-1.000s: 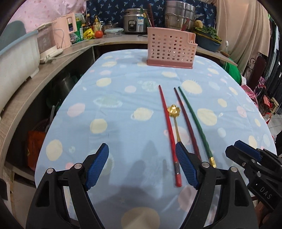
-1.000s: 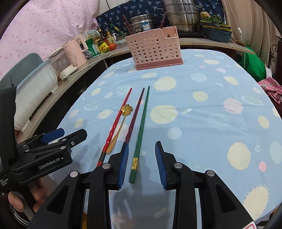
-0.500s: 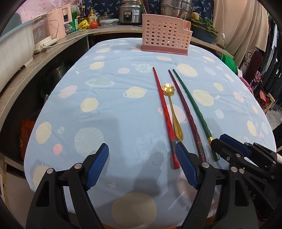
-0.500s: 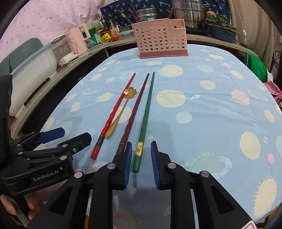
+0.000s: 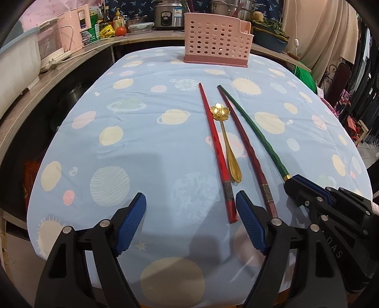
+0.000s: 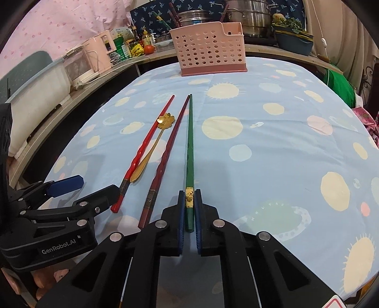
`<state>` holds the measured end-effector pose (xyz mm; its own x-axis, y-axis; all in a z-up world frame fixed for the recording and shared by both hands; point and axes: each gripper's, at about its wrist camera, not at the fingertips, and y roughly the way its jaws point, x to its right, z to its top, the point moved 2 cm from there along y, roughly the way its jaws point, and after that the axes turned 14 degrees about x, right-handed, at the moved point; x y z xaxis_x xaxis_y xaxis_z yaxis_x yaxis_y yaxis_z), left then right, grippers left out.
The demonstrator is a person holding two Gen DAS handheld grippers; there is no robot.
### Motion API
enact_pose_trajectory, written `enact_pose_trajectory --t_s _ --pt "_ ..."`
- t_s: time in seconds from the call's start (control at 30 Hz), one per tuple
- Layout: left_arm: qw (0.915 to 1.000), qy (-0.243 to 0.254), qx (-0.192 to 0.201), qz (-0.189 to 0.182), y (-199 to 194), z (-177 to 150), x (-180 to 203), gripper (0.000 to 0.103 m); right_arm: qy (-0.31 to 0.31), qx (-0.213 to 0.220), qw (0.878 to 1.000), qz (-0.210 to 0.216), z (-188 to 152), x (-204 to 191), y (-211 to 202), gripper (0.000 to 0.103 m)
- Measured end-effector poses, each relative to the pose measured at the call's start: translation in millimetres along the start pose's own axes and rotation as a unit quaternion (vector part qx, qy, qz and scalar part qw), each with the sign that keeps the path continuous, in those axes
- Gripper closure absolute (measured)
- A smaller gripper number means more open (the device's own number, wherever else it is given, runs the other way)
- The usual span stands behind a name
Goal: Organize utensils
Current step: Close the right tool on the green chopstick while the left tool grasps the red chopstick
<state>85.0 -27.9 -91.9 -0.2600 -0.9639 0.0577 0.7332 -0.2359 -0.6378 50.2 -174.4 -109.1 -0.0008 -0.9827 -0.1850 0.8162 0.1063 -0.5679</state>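
Chopstick [image 6: 189,151] (green) pinched between right gripper [image 6: 189,201] pads.

A light blue tablecloth [image 5: 146,147] printed with suns and planets covers the table. Behind it runs a wooden counter [image 5: 59,73] crowded with kitchen things — a pink appliance [image 5: 72,30], a tomato [image 5: 121,30], a rice cooker [image 5: 167,14] and steel pots [image 6: 251,16]. A beige curtain [image 5: 317,35] hangs at the right — green fabric [image 6: 340,85] lies below it.
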Motion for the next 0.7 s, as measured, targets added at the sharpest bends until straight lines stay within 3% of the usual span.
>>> enact_pose_trajectory --t_s 0.27,0.47,0.7 --pt "1.0 0.005 0.002 -0.001 4 -2 6 0.033 0.013 0.003 1.0 -0.005 -1 7 -3 0.096" --pt "0.9999 0.01 0.008 -0.002 6 -1 10 0.048 0.015 0.004 1.0 -0.004 -2 8 -3 0.096" --pt "0.9998 0.013 0.011 -0.012 3 -1 11 0.081 0.015 0.004 1.0 -0.004 -2 9 -3 0.096"
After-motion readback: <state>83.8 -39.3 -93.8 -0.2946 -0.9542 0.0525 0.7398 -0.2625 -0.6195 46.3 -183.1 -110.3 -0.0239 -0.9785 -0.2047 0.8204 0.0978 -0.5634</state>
